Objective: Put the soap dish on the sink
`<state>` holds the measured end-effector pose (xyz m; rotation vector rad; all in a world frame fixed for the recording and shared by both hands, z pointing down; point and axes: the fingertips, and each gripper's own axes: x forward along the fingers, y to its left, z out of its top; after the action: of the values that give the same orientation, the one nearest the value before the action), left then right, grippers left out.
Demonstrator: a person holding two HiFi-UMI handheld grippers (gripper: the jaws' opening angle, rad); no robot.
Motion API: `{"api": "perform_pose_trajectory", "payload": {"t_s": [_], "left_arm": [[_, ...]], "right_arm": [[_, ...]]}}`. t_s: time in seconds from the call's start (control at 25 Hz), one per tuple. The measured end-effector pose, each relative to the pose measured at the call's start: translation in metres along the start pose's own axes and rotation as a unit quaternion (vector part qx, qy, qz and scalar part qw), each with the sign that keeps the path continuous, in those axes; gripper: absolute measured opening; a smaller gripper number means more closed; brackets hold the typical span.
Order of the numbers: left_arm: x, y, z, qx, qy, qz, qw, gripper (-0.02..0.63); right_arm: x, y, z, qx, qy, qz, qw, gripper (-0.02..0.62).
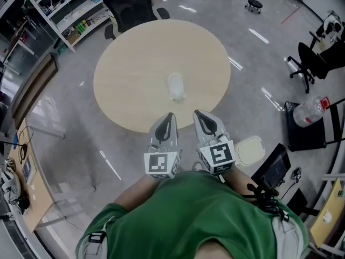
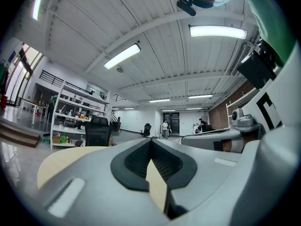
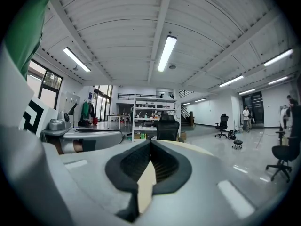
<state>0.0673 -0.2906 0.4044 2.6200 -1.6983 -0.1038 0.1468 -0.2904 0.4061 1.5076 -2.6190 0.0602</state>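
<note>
Left gripper (image 1: 168, 116) and right gripper (image 1: 198, 114), lower centre: fingers together, holding nothing. What looks like the soap dish (image 1: 176, 86) sits mid-frame on the tabletop (image 1: 135, 63). No sink in sight, so it isn't on one.

in the head view the pale thing (image 1: 176, 86) on the round table (image 1: 135, 63) is too small and washed out to tell what it is. the hands are hidden under the marker cubes (image 1: 161, 165) of the left gripper (image 1: 170, 115) and right gripper (image 1: 197, 113) (only bits of forearm show beside the green shirt (image 1: 215, 215), itself cut off by the bottom edge). the black chair (image 1: 129, 4) is cut by the top edge, its base partly behind the table. in each gripper view that gripper's own grey body covers most of the table, leaving a tan sliver between the jaws. the people (image 2: 165, 128) far down the hall are too small to make out.
</note>
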Motion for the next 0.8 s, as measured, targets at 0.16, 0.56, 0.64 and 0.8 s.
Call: {"api": "perform_pose_trajectory", "payload": {"t_s": [0.16, 0.56, 0.64, 0.8], "left_arm": [[0.002, 0.006, -0.001, -0.010, 0.006, 0.000, 0.9999, 0.006], [0.008, 0.008, -0.007, -0.015, 0.018, -0.009, 0.9997, 0.006], [0.007, 0.009, -0.008, -0.014, 0.020, -0.012, 0.9996, 0.006], [0.009, 0.015, -0.011, -0.011, 0.022, -0.011, 0.9996, 0.006]], "right_arm": [[0.004, 0.003, 0.004, 0.005, 0.001, 0.002, 1.000, 0.003], [0.007, -0.001, -0.003, -0.003, 0.009, -0.012, 1.000, 0.003], [0.008, 0.000, -0.003, -0.001, 0.012, -0.014, 1.000, 0.003], [0.014, 0.002, -0.005, -0.002, 0.012, -0.015, 1.000, 0.003]]}}
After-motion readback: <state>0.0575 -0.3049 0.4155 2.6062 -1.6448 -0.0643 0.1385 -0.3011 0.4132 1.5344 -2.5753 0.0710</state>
